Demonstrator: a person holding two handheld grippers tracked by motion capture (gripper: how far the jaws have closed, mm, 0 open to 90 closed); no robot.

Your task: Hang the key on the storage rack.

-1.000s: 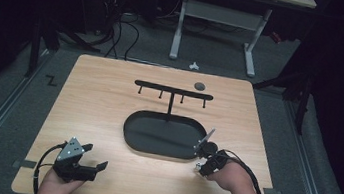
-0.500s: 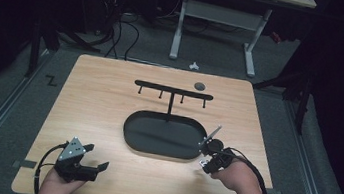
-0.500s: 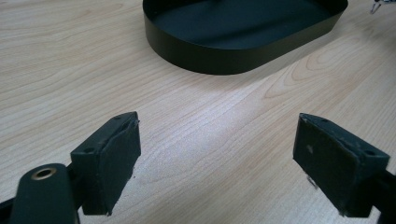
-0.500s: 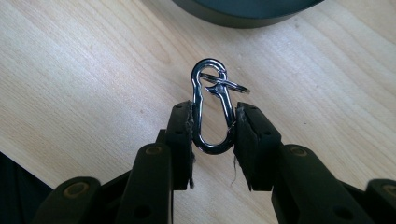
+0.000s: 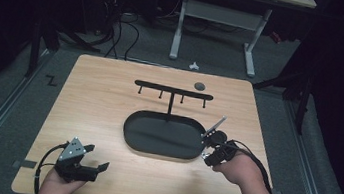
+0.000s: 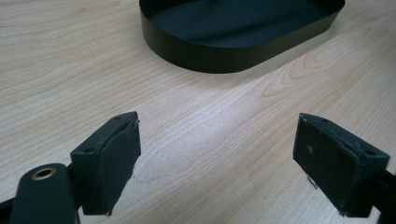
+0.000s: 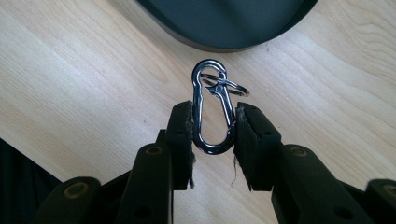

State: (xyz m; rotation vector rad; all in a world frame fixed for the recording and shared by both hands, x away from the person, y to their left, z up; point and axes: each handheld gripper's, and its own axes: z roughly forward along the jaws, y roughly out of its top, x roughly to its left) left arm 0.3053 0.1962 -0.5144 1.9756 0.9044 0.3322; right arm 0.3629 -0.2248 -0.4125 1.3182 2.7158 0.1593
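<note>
Silver carabiner clip [image 7: 213, 110], polished metal, small split ring [image 7: 229, 87] threaded through its upper end. Stands upright, lower half pinched between black pads, clear of the table, near its right edge, beside oval tray.

Grey carpet [image 5: 15, 122], white-legged desk [image 5: 219, 12] beyond.

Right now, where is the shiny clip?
The silver carabiner clip is pinched in the right tool, above the table beside the black oval tray's right end.

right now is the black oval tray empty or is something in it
Empty, as far as shows: the black oval tray has a bare dark floor. The carabiner clip is outside it, pinched in the right gripper.
</note>
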